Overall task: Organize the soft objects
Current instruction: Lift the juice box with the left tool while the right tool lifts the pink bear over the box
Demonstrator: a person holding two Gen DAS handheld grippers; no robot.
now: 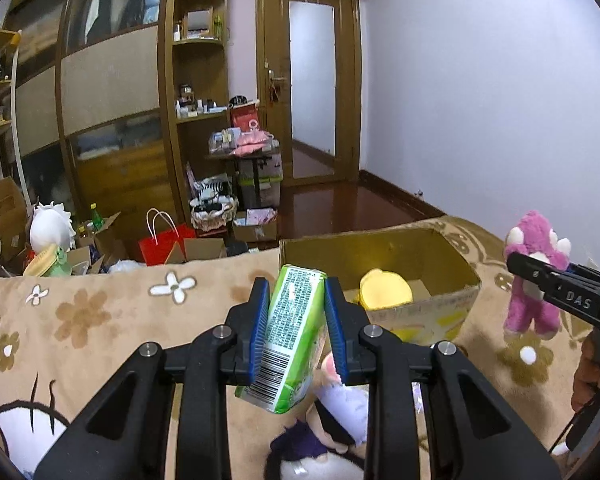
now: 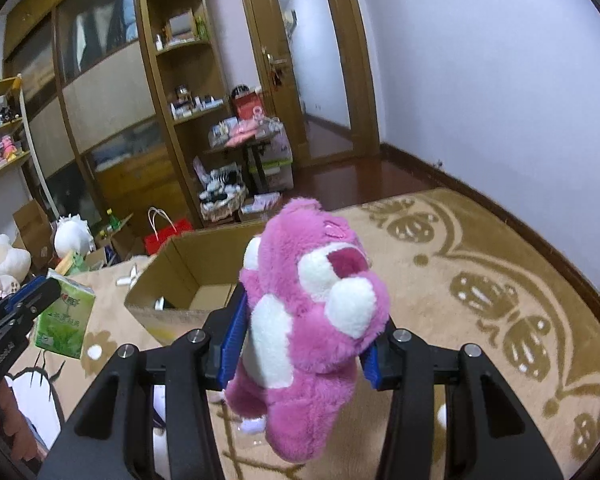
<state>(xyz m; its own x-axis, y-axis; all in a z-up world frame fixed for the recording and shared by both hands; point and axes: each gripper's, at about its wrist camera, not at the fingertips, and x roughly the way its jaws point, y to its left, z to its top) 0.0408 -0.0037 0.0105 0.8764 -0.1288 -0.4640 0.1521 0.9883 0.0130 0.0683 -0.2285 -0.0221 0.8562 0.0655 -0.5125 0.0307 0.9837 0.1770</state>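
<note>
Cardboard box [image 1: 420, 264] sits open-topped on the tan flowered blanket [image 1: 100, 312], toward its far edge where the wood floor begins. Inside, against the near wall: a yellow plush item [image 1: 386, 290], rounded, partly hidden by the box rim. Bare cardboard floor shows beside it. From the right wrist view the same box [image 2: 188, 276] shows a small white object at its near inner wall; too small to identify.

Left gripper [image 1: 298, 324]: blue pads clamped on a green tissue pack [image 1: 292, 332], one pad on each long side. Pack is tilted, barcode end toward the camera, printed text face up. It hangs above the blanket, just short of the box's near left corner. Seen from the right wrist, the pack [image 2: 64, 314] is off the blanket surface, left of the box.

Right gripper [image 2: 304, 338]: closed on a pink plush bear [image 2: 312, 320], pads pressing its sides about mid-body. Bear faces the camera, white muzzle and dark pink nose upward, legs dangling below the fingers. In the left wrist view the bear [image 1: 534, 276] hangs right of the box, above the blanket, apart from the box wall.

Below the left gripper, lying on the blanket at its near edge: a doll with dark purple hair [image 1: 320, 440], partly hidden by the fingers.
</note>
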